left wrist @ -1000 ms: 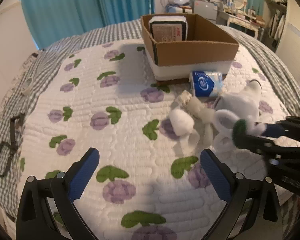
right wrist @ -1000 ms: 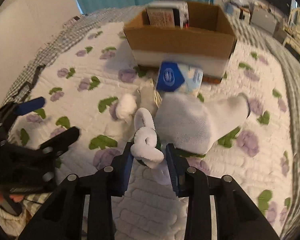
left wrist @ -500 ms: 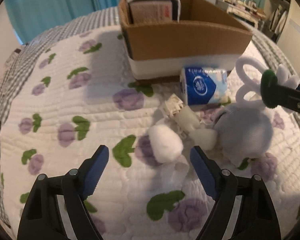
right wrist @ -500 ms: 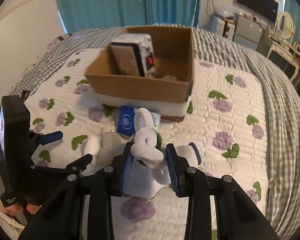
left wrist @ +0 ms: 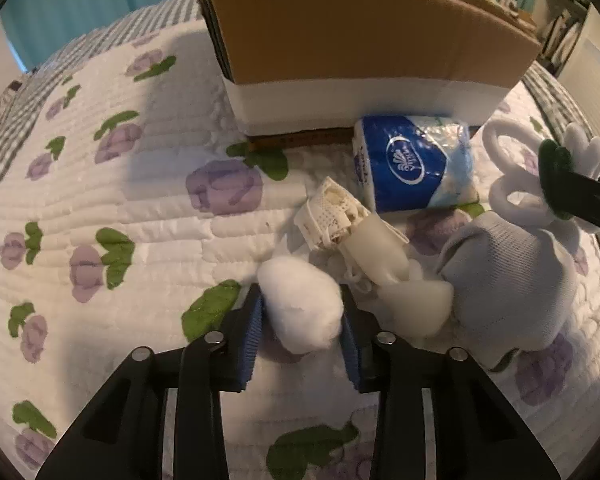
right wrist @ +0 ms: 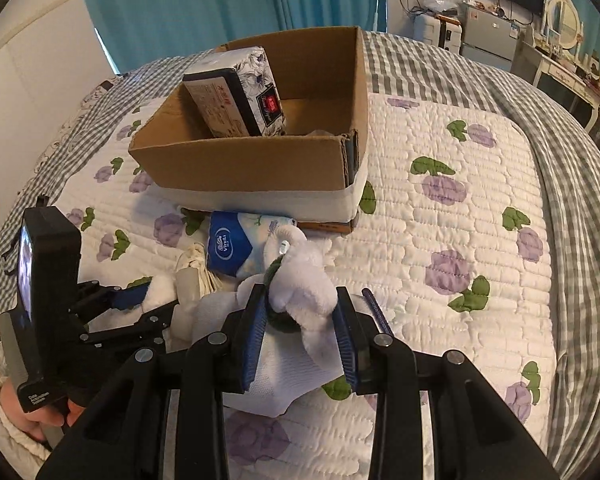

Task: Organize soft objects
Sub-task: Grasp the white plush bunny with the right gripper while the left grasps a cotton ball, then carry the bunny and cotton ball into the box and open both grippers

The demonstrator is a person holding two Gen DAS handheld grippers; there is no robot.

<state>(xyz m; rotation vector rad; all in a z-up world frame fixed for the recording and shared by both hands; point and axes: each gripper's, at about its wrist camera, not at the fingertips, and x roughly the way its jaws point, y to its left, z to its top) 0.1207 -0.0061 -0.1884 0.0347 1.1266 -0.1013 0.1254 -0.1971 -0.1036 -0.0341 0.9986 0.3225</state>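
My left gripper (left wrist: 302, 320) is shut on a white cotton ball (left wrist: 302, 312) that lies on the quilt. My right gripper (right wrist: 300, 320) is shut on a white plush toy (right wrist: 300, 276) with a green collar, held above a white sock (right wrist: 268, 380). In the left wrist view the toy (left wrist: 512, 176) hangs at the right over the grey-white sock (left wrist: 508, 280). A blue tissue pack (left wrist: 412, 164) and a crumpled white mesh piece (left wrist: 332, 212) lie in front of the cardboard box (left wrist: 364, 32). The left gripper also shows in the right wrist view (right wrist: 140, 304).
The open cardboard box (right wrist: 260, 168) sits on the flowered quilt (right wrist: 460, 240) and holds a black-and-white tissue pack (right wrist: 236, 88). Teal curtains (right wrist: 204, 4) and furniture (right wrist: 496, 36) stand beyond the bed. A checked blanket (right wrist: 580, 160) edges the quilt.
My left gripper moved forward and closed on the cotton ball. My right gripper lifted the plush toy higher and toward the box.
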